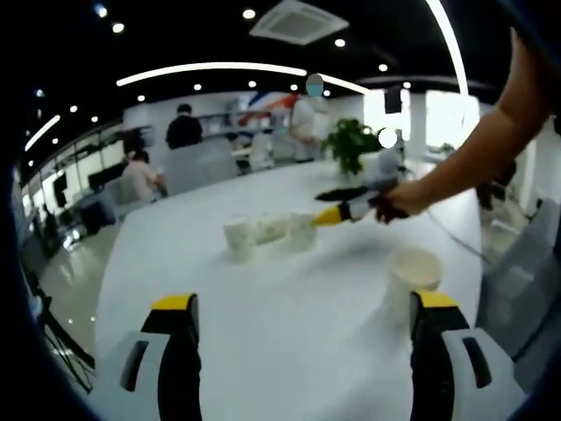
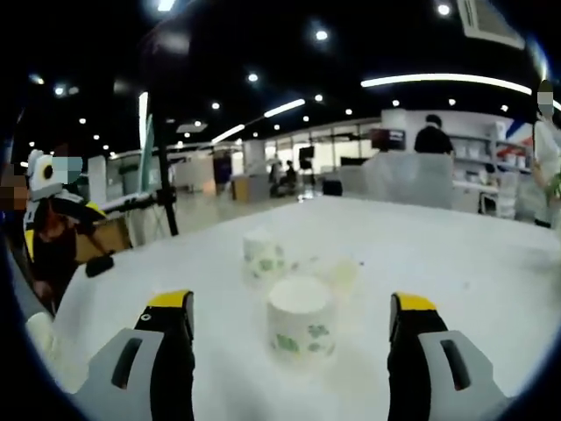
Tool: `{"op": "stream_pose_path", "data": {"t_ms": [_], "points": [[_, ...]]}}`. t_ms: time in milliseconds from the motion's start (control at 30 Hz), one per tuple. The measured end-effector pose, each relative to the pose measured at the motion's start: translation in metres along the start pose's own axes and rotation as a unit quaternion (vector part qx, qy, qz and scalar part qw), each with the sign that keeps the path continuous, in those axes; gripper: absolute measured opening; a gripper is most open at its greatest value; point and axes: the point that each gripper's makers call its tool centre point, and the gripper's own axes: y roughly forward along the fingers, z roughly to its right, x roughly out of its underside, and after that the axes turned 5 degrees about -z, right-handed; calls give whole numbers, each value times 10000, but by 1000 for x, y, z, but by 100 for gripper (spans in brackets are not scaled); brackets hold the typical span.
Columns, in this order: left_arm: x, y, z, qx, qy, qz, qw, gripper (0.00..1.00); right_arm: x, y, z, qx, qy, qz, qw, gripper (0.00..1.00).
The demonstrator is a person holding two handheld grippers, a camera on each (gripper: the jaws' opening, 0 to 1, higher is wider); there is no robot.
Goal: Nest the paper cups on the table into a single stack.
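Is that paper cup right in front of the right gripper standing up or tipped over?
Upright: the paper cup stands on the table, its round rim facing up.

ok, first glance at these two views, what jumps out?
In the left gripper view, the person's arm reaches in from the right, holding the right gripper out over a cluster of paper cups mid-table, with another paper cup nearer by the right jaw. In the right gripper view, an upside-down paper cup with green print sits between the open jaws on the white table.
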Motion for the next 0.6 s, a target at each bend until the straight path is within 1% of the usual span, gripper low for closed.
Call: {"op": "stream_pose_path", "data": {"t_ms": [67, 100, 133, 200, 267, 333, 367, 433, 500, 567, 600], "points": [[2, 0, 5, -17, 87, -21, 10000, 99, 3, 4, 2, 21, 47, -20, 10000, 85], [4, 0, 5, -48, 101, -60, 9999, 99, 4, 6, 3, 49, 69, -30, 10000, 83], [6, 0, 4, -56, 45, -92, 9999, 99, 5, 8, 3, 66, 102, -41, 9999, 81], [7, 0, 5, -34, -19, -90, 10000, 99, 7, 12, 3, 45, 139, -67, 9999, 80], [7, -1, 6, -20, 36, -122, 9999, 99, 11, 13, 1, -20, 138, -126, 9998, 80], [7, -1, 5, -19, 51, -140, 9999, 99, 20, 18, 1, -7, 163, -261, 9995, 80], [5, -2, 4, -29, 40, -134, 9999, 99, 26, 19, 0, -70, 216, -361, 9991, 80], [5, -2, 3, -42, 23, -139, 9999, 99, 32, 21, 2, -4, 391, -400, 9984, 80], [4, -2, 3, -44, 24, -134, 9999, 99, 34, 23, 3, 38, 439, -388, 9983, 76], [4, -2, 4, -47, 26, -146, 9999, 99, 41, 24, 0, -19, 275, -561, 9980, 71], [4, -2, 4, -48, 27, -155, 9999, 99, 42, 25, 1, -14, 265, -580, 9980, 70]]}}
